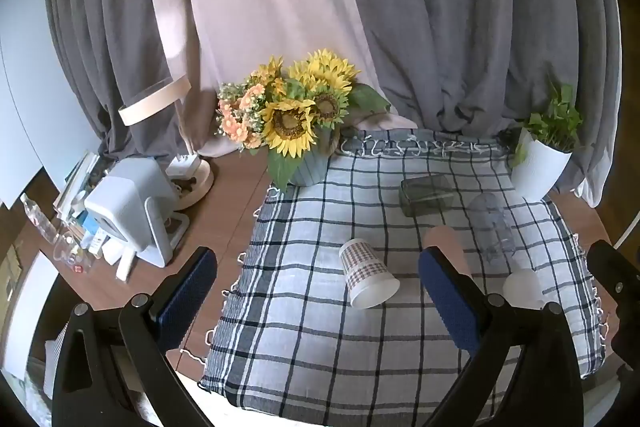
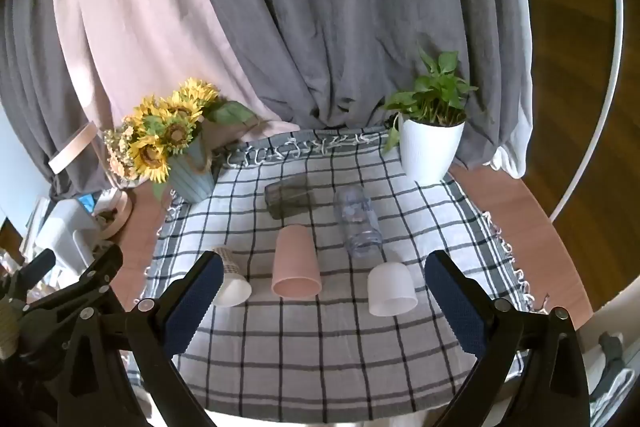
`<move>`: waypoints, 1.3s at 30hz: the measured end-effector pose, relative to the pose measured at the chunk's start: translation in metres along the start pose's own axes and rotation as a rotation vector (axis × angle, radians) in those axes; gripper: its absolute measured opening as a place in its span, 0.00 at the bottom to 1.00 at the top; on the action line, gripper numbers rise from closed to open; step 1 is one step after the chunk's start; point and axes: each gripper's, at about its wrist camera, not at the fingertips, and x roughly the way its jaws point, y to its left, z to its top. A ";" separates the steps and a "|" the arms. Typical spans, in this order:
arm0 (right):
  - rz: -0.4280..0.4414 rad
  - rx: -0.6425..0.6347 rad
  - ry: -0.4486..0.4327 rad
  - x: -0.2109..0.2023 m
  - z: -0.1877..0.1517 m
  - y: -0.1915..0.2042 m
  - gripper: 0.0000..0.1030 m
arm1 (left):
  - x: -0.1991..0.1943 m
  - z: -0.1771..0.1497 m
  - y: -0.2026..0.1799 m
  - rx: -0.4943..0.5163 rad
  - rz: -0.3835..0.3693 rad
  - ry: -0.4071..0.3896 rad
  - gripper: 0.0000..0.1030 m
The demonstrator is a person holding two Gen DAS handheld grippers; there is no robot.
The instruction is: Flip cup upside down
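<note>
Several cups lie on their sides on the checked cloth (image 2: pixel 320 347). A plaid paper cup (image 1: pixel 366 273) lies between my left gripper's (image 1: pixel 316 287) open fingers, ahead of them; it also shows in the right wrist view (image 2: pixel 230 283). A pink cup (image 2: pixel 296 263) and a white cup (image 2: pixel 390 289) lie ahead of my right gripper (image 2: pixel 324 299), which is open and empty. In the left wrist view the pink cup (image 1: pixel 444 243) is half hidden behind the right finger, and the white cup (image 1: pixel 522 287) lies right of it.
A clear plastic bottle (image 2: pixel 358 221) and a dark translucent box (image 2: pixel 290 201) lie further back on the cloth. A sunflower pot (image 2: pixel 192 175) stands back left, a white plant pot (image 2: pixel 430 147) back right. A lamp and clutter (image 1: pixel 132 211) fill the table left of the cloth. Curtains hang behind.
</note>
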 end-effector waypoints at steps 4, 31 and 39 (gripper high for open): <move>-0.005 -0.004 -0.004 -0.002 0.001 0.001 0.98 | 0.000 0.000 0.001 -0.006 -0.005 0.003 1.00; -0.004 -0.003 -0.012 -0.002 -0.001 0.003 0.98 | -0.003 0.001 -0.001 -0.001 0.004 0.001 1.00; -0.005 -0.003 -0.012 -0.002 0.003 0.003 0.98 | 0.000 0.004 0.000 -0.002 0.005 0.002 1.00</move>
